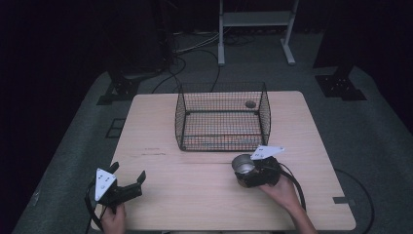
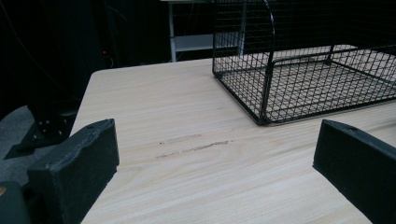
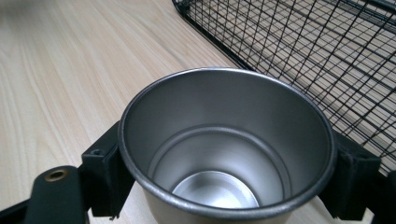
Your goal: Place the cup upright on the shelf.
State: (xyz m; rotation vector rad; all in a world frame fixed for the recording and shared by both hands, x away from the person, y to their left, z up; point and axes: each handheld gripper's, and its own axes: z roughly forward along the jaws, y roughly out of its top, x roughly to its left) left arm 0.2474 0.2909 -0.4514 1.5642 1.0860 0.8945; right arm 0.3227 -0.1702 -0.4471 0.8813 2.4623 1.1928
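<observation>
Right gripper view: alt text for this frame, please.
An empty metal cup sits upright between the right gripper's two black jaws, seen from above. Pale wooden table lies beyond, with a black wire basket at upper right.

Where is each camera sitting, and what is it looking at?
High view: above the table, looking down; both hands and tongs show.
Left gripper view: rides the left tongs, open, facing the wire basket.
Right gripper view: rides the right tongs, looking into the metal cup they grip.
All three share the basket.
</observation>
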